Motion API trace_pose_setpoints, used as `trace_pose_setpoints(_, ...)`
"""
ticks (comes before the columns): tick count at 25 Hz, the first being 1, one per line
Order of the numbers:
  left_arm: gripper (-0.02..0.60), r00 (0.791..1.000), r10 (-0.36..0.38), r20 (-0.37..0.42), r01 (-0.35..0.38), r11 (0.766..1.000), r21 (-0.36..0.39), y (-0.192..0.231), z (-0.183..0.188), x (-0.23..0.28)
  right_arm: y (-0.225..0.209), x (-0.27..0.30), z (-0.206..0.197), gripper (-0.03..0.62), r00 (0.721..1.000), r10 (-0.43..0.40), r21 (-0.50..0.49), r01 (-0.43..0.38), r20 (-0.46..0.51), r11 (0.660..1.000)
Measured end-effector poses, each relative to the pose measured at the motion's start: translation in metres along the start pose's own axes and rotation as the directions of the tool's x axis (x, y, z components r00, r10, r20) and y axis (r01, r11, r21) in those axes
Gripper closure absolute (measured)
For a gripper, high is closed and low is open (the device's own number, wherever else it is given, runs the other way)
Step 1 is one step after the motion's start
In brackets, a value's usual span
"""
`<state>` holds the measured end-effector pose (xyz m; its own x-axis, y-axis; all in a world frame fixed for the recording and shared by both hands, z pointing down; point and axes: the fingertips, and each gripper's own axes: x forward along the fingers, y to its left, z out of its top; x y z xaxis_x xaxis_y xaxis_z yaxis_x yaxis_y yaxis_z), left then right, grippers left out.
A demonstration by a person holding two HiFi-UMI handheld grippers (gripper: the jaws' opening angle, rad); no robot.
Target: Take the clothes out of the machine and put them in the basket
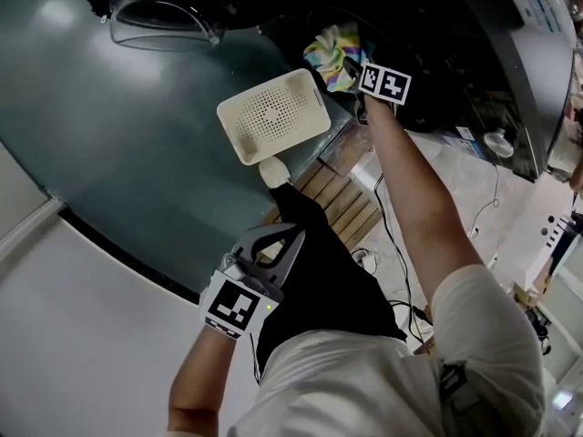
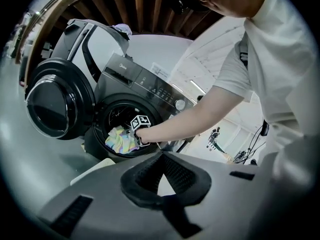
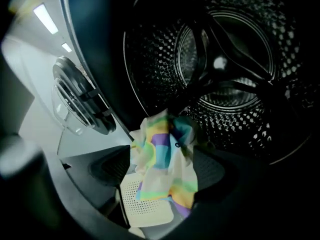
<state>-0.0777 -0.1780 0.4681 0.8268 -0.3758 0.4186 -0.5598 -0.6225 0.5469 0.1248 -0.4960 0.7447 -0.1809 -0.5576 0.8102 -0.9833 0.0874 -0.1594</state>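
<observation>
A pastel multicoloured cloth (image 1: 332,55) (image 2: 121,140) (image 3: 165,169) hangs over the lip of the dark front-loading washer (image 2: 145,84). Its perforated steel drum (image 3: 225,59) looks bare behind the cloth. My right gripper (image 1: 357,78) (image 2: 136,129) (image 3: 162,184) is at the washer's mouth. Its jaws stand wide apart with the cloth draped between them, and the pads do not press on it. Just below the mouth, on the floor, sits the cream perforated basket (image 1: 273,116) (image 3: 147,204). My left gripper (image 1: 273,235) (image 2: 161,156) hovers back from the washer, shut and holding nothing.
The washer's round glass door (image 1: 164,12) (image 2: 55,101) stands swung open to the left of the mouth. A slatted wooden board (image 1: 342,203) lies by the basket, and cables (image 1: 392,244) trail across the pale floor on the right.
</observation>
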Motion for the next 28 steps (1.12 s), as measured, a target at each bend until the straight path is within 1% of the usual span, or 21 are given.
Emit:
trace_pose_setpoints(1,0.586,1.000,0.001,-0.004,-0.001,1.000,-0.006,0.006,-0.002,0.002,-0.004,0.009,0.000,0.213,1.000,-0.008,0.005,0.008,-0.006,1.000)
trace_pose_setpoints(5,0.586,1.000,-0.002,-0.018,0.002,1.000,-0.012,0.025,-0.009,0.010,-0.015,0.041,0.002,0.210,0.999,-0.036,0.017,0.036,-0.018,0.999)
trace_pose_setpoints(8,0.586,1.000,-0.007,-0.028,0.006,1.000,-0.029,0.035,-0.014,0.016,-0.022,0.066,0.001,0.187,0.999,-0.044,0.030,0.045,-0.031,0.999)
trace_pose_setpoints(11,0.586,1.000,-0.014,-0.013,0.014,0.998,-0.058,0.042,-0.016,0.021,-0.031,0.082,-0.005,0.171,0.997,-0.057,0.040,0.059,-0.046,0.997)
trace_pose_setpoints(16,0.586,1.000,-0.004,-0.011,0.003,0.997,-0.072,0.056,-0.019,0.024,-0.030,0.105,-0.012,0.172,0.998,-0.056,0.071,0.058,-0.037,0.996)
trace_pose_setpoints(20,0.586,1.000,-0.015,-0.024,0.013,0.996,-0.083,0.053,-0.029,0.029,-0.036,0.109,-0.016,0.178,0.996,-0.090,0.079,0.091,-0.014,0.993)
trace_pose_setpoints(22,0.586,0.999,-0.020,-0.025,0.018,0.997,-0.075,0.052,-0.030,0.032,-0.038,0.110,-0.015,0.211,0.995,-0.102,0.062,0.103,-0.014,0.993)
trace_pose_setpoints(24,0.586,1.000,-0.022,-0.023,0.020,0.997,-0.074,0.051,-0.031,0.033,-0.037,0.108,-0.015,0.293,0.993,-0.116,0.010,0.116,-0.018,0.993)
trace_pose_setpoints(26,0.586,1.000,-0.018,-0.023,0.016,0.997,-0.077,0.051,-0.032,0.033,-0.033,0.105,-0.018,0.381,0.992,-0.126,-0.066,0.125,-0.016,0.990)
trace_pose_setpoints(28,0.586,1.000,-0.011,-0.020,0.009,0.997,-0.075,0.052,-0.032,0.031,-0.028,0.103,-0.017,0.427,0.992,-0.129,-0.110,0.127,-0.011,0.986)
